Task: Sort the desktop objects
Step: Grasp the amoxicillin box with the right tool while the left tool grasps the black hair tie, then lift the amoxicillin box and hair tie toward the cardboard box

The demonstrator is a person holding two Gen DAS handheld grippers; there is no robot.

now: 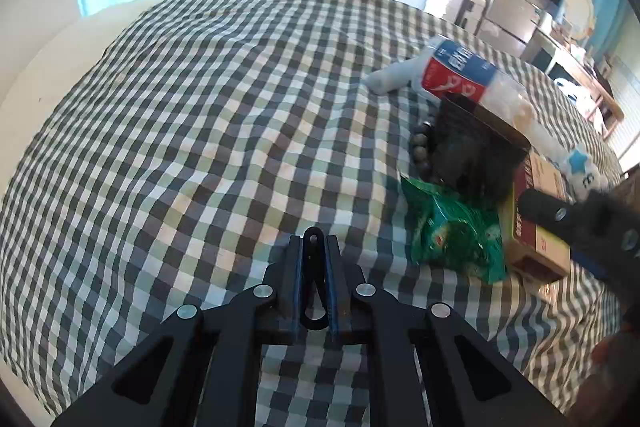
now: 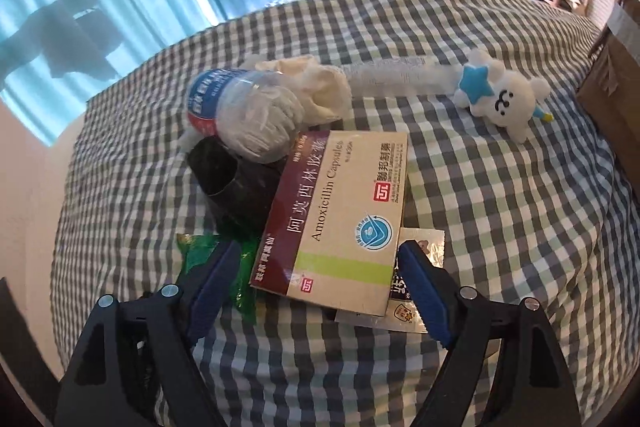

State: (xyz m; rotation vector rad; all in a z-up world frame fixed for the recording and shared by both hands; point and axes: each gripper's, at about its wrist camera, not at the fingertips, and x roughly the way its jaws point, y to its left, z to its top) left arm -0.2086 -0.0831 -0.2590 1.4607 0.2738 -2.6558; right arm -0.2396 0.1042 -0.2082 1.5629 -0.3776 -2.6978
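Clamped between the left gripper (image 1: pixel 315 247) fingers (image 1: pixel 292 267) is a small black clip (image 1: pixel 313 283), held above the checked surface (image 1: pixel 192 131). To the medicine box's (image 1: pixel 536 227) left lies a green packet (image 1: pixel 452 231); beyond the box, a dark cup (image 1: pixel 476 147) and a plastic bottle (image 1: pixel 464 71).

From the right wrist, the right gripper (image 2: pixel 314 287) fingers (image 2: pixel 420 291) stand wide on either side of the medicine box (image 2: pixel 340 211), not pressing it. Behind the box lie the bottle (image 2: pixel 244 111) and cup (image 2: pixel 228 179); a white plush toy (image 2: pixel 504 99) sits well to its right.

The medicine box (image 2: pixel 340 219) hides most of the foil packet (image 2: pixel 424 247) beneath it; the cardboard box (image 2: pixel 616 99) is cut off by the right edge.
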